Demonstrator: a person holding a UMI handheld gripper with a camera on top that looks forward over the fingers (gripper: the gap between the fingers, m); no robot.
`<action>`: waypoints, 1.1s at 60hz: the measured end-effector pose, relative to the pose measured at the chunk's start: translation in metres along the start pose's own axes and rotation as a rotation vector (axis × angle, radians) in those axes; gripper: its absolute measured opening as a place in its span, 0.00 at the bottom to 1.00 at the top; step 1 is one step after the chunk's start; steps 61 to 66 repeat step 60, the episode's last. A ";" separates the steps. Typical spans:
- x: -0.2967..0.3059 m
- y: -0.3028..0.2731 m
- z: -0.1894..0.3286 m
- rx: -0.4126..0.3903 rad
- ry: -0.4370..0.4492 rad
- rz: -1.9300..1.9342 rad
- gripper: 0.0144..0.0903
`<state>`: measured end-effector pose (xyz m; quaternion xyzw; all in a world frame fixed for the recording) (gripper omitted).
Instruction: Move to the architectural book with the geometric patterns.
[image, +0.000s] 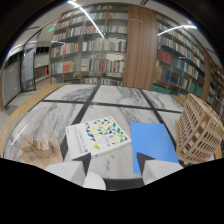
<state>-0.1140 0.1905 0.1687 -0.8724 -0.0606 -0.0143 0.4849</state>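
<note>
Gripper: I see my gripper (114, 161) with its two dark fingertips (84, 161) spread apart, nothing held between them; bare marble shows in the gap.
Landmark: I take the architectural book (98, 136) as my reference; it lies flat on the table (50, 120), white cover up, with a patch of coloured triangles on its upper half.
Book relative to fingers: it lies just ahead of them, its near edge close to the left fingertip, not touching as far as I can tell.
Blue book (153, 144): flat on the marble just to the right of the architectural book; its near edge sits right by the right fingertip.
Lattice model (200, 131): a pale wooden grid tower, further right, beyond the blue book.
Small wooden model (39, 149): left of the architectural book, near the table's wooden rim.
Table surface: grey-veined marble slabs with dark joint lines running behind the book.
Bookshelves (95, 47): well beyond the book, filling the far wall.
</note>
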 end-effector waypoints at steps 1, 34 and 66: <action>-0.001 -0.001 0.006 -0.001 -0.005 -0.004 0.94; -0.026 0.006 0.076 -0.096 -0.055 0.005 0.94; -0.032 0.005 0.078 -0.096 -0.061 0.002 0.94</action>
